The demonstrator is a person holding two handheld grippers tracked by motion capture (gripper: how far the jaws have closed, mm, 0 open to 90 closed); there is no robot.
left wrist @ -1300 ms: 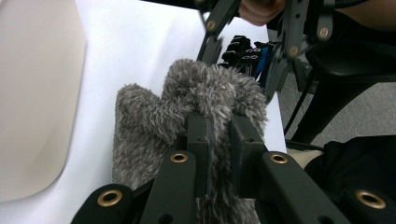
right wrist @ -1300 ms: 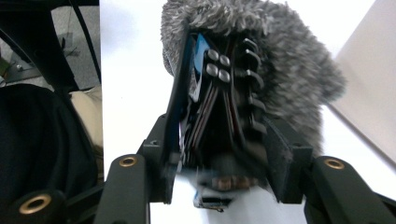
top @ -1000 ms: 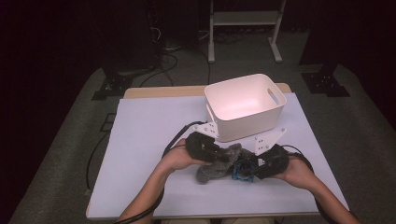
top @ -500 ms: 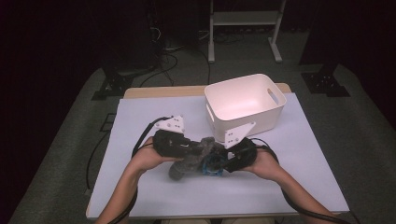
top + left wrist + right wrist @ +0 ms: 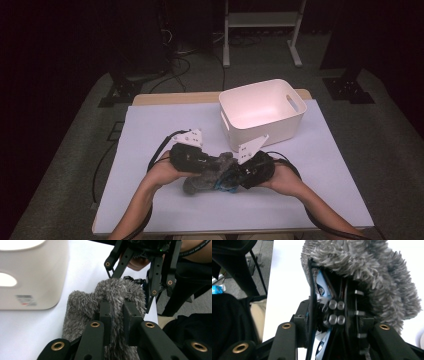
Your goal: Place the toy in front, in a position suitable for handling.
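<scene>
The near edge of the bench [image 5: 150, 220] is where the forearms come in. Bare sheet lies to either side of them, widest on the left and along the right edge.

Both hands sit low over the near middle, turned inward so the tongs face each other. The left tongs [image 5: 117, 312] are clenched on a fold of the grey furry cover [image 5: 207, 175]; in the left gripper view the pile bulges up between and around the closed jaws. The right tongs [image 5: 332, 315] are clamped on a flat black and blue holder [image 5: 324, 297] that the cover is pulled over, the fur hanging past its far end in the right gripper view. From above, the cover lies between the two tongs, near the bench surface, with a bit of blue at its right end; whether it rests on the sheet I cannot tell.

Beyond the hands, right of centre, stands the white bin [image 5: 290, 125], well apart from the cover. Its visible inside looks bare, and a slot handle shows in its right wall. Behind it runs the bench's far edge.
</scene>
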